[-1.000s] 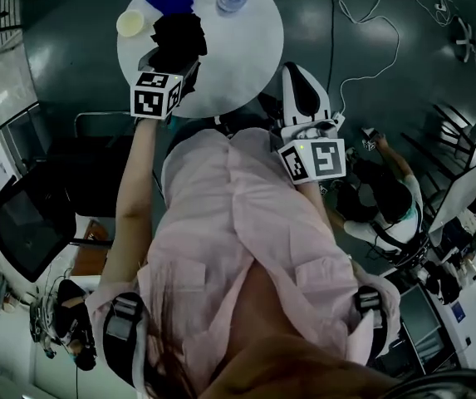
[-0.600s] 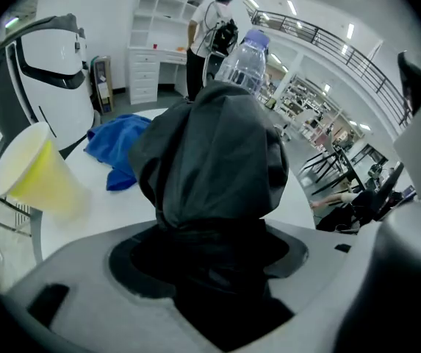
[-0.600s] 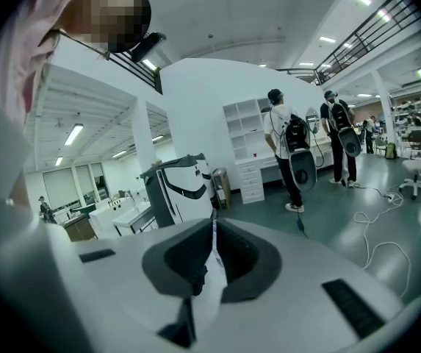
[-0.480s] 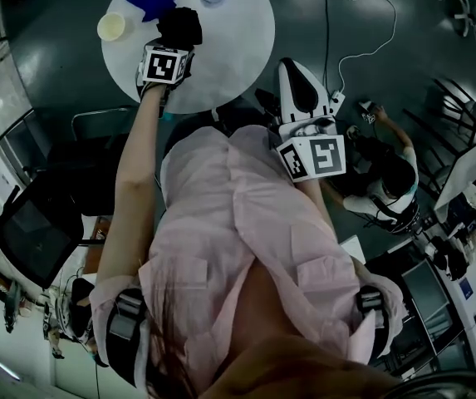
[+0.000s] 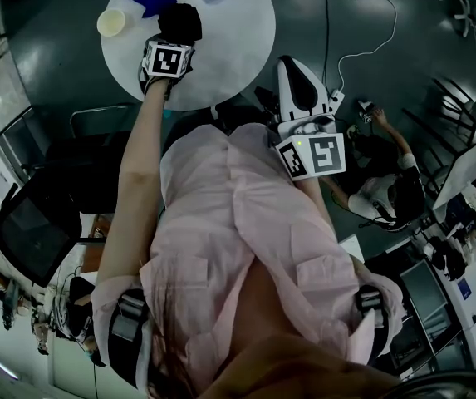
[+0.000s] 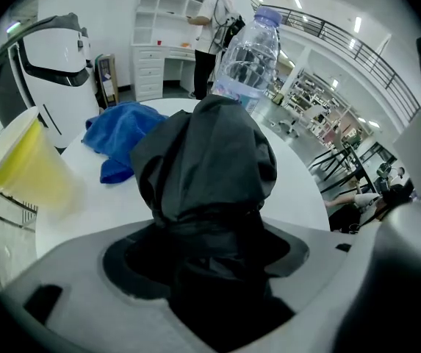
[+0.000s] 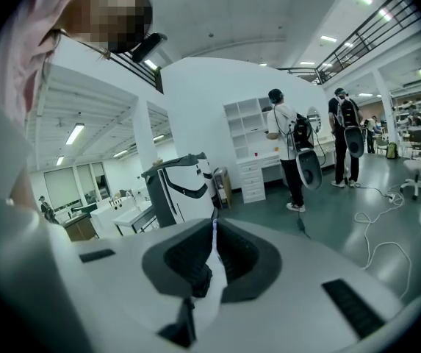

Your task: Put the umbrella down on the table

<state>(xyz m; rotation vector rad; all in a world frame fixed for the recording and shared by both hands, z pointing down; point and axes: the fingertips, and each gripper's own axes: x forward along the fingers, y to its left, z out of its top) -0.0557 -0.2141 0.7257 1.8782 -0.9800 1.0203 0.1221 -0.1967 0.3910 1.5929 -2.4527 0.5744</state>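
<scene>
The right gripper [image 7: 211,259] is hanging over the floor beside the table's near edge, jaws pressed together on nothing. The left gripper [image 6: 210,256] is clenching the folded black umbrella [image 6: 206,160] above the round white table [image 5: 238,48], with bare tabletop lying open to its right. Beyond the umbrella, a yellow cup [image 6: 26,164], a blue cloth [image 6: 118,134] and a water bottle [image 6: 247,61] are crowding the far rim.

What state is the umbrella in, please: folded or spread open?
Folded. The umbrella is a compact black bundle with its fabric gathered in, held between the jaws of the left gripper.
</scene>
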